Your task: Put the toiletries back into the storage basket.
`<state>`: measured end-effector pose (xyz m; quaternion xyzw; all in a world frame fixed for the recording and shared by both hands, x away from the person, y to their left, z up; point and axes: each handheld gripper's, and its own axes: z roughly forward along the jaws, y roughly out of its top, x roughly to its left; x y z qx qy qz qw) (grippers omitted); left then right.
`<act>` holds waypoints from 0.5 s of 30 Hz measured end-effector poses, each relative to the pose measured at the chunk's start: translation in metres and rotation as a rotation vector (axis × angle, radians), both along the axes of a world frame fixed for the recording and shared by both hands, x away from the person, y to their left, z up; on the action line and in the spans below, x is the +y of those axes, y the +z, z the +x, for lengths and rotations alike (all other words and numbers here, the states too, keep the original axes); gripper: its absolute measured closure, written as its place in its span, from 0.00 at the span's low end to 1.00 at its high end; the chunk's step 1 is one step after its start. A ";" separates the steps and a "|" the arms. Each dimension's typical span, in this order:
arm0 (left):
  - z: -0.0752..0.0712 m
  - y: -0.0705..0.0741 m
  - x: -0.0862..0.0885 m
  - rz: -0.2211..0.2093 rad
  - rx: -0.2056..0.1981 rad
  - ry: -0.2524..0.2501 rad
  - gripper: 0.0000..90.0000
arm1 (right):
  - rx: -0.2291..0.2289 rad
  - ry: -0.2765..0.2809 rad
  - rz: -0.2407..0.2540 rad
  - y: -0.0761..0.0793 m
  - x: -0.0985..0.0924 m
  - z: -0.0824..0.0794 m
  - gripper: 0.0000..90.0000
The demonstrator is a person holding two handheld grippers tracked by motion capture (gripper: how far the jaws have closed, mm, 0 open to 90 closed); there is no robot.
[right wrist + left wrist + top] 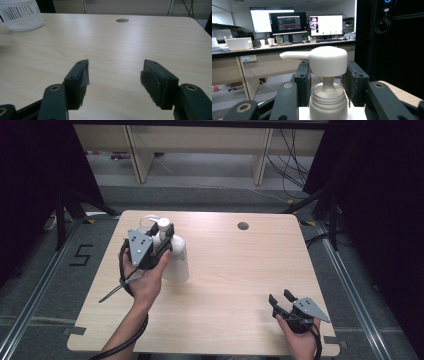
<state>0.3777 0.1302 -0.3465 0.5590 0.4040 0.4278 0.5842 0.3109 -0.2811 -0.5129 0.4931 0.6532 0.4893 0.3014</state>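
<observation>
A white pump bottle [178, 263] stands on the left half of the wooden table [235, 270]. My left gripper [162, 231] sits at its top, held from behind by a hand. In the left gripper view the two black pads [303, 82] press against either side of the ribbed collar of the bottle [328, 102], just under the pump head, whose spout points left. My right gripper [281, 296] rests low near the table's front right corner. Its jaws stand apart in the right gripper view [113, 75], with bare tabletop between them.
A white slatted basket [21, 15] stands at the far left of the table, partly hidden behind the bottle in the high view [148, 221]. A round cable hole [243, 226] lies near the far edge. Desks, monitors and cables stand beyond the table.
</observation>
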 end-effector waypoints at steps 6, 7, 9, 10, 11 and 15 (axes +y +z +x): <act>0.004 0.004 0.004 0.002 0.005 0.002 0.66 | -0.011 0.002 -0.001 -0.001 0.000 0.001 0.43; 0.004 0.004 0.004 0.002 0.005 0.002 0.66 | -0.011 0.002 -0.001 -0.001 0.000 0.001 0.43; 0.005 0.005 0.005 0.007 0.007 0.001 0.66 | -0.007 0.001 0.002 0.000 0.000 0.001 0.43; 0.005 0.006 0.005 0.007 0.002 0.003 0.66 | -0.003 0.002 0.003 0.000 0.000 0.001 0.43; 0.006 0.007 0.006 0.009 0.004 0.003 0.66 | -0.011 0.000 -0.017 0.000 -0.001 0.001 0.43; 0.007 0.009 0.007 0.004 0.002 0.005 0.66 | -0.012 0.000 -0.016 0.000 -0.001 0.001 0.43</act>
